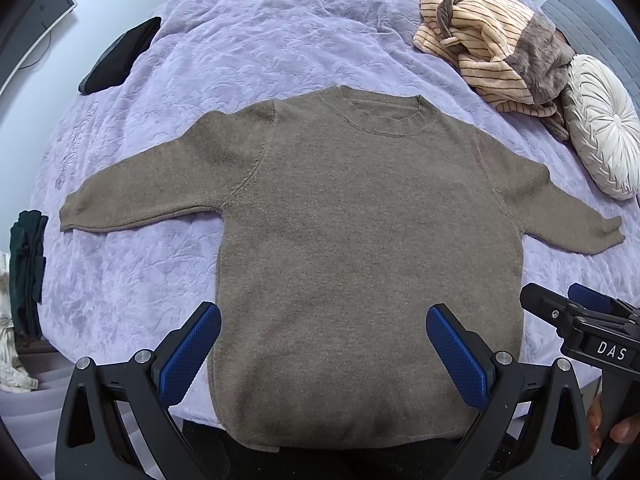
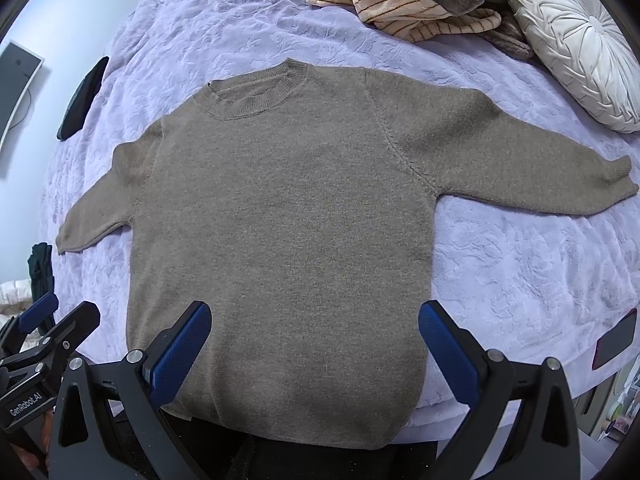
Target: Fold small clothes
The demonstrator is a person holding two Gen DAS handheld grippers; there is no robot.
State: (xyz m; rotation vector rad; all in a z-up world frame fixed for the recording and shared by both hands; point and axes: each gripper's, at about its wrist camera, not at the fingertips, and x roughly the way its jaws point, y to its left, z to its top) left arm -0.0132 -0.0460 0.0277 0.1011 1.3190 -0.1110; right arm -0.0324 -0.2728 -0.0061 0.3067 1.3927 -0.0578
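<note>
Brown sweater [image 1: 360,248] lies flat on the bed [image 1: 248,40], both sleeves out. Left gripper [image 1: 320,356] & right gripper [image 2: 316,356] spread wide, nothing held. Imo grab sleeve cuffs first, fold inward evenly.

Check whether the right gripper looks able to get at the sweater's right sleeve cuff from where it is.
Probably yes. The right gripper is open over the sweater hem, and the right sleeve cuff lies flat on the bedspread with nothing on it or across the way.
</note>
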